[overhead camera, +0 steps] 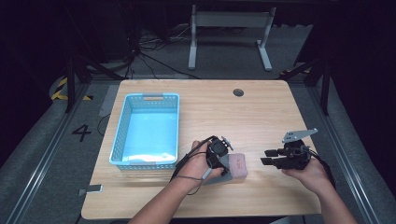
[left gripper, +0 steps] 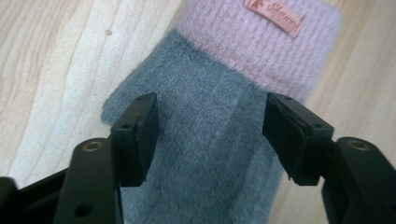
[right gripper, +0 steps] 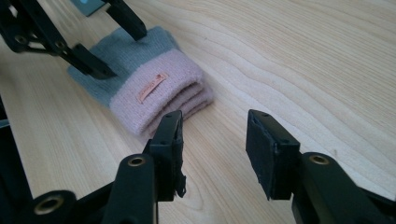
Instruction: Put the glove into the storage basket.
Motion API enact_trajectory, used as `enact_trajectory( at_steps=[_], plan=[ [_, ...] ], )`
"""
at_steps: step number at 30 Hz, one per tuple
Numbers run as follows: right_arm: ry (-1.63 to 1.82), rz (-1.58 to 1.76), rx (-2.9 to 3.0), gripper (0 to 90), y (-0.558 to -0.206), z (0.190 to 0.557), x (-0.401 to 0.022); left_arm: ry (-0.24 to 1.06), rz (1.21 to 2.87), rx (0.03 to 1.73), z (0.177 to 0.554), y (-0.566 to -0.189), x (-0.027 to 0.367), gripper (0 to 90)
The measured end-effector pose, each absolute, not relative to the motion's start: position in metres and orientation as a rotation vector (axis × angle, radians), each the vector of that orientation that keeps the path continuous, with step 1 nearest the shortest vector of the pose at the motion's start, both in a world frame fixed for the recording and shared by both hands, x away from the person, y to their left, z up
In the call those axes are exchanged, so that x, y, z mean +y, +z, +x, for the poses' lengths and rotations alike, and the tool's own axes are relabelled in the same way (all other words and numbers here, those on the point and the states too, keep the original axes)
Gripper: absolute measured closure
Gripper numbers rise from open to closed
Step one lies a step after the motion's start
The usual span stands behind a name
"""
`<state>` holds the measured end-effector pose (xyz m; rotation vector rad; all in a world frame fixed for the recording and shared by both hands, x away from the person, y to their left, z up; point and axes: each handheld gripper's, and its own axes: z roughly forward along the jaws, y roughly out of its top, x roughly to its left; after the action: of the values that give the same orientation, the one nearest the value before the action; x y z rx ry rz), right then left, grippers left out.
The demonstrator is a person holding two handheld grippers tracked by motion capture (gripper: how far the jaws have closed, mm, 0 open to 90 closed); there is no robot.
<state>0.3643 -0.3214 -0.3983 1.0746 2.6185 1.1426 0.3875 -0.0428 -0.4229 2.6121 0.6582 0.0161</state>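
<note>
Gloves [right gripper: 140,84], folded on the tabletop [overhead camera: 261,116] right of the basket [overhead camera: 147,130], sit beneath the spread left gripper [left gripper: 210,135]; right gripper [right gripper: 212,154] spread nearby; a shallow pinch could unfold them.

We note two handheld claws, both matte black. The left claw [left gripper: 212,135] has flat rectangular pads on angular black links; each link carries a brass-coloured rivet and small dark screw holes near the pad edges. A thin black cable loops from its body over the person's left hand [overhead camera: 198,163]. The right claw [right gripper: 215,154] is built alike, with brass rivets at the link joints and a chipped-looking pad edge. On top of it we see a grey three-cornered plate [overhead camera: 299,135] with small holes. Both forearms are bare; no sleeves in view.
</note>
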Motion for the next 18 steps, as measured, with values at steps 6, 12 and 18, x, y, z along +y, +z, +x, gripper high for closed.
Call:
enact_trajectory(
  at_steps=[6,12,18],
  plan=[
    [1.153,1.078,2.620,53.3,-0.399,0.365,-0.321,0.001,2.632,0.675,0.392,-0.431,-0.048,28.1],
    [1.171,1.080,2.618,52.3,-0.399,0.365,-0.320,0.025,2.676,0.641,0.389,-0.434,-0.053,25.3],
    [1.174,1.073,2.621,52.3,-0.398,0.364,-0.318,0.035,2.701,0.681,0.386,-0.433,-0.057,31.9]
  ],
)
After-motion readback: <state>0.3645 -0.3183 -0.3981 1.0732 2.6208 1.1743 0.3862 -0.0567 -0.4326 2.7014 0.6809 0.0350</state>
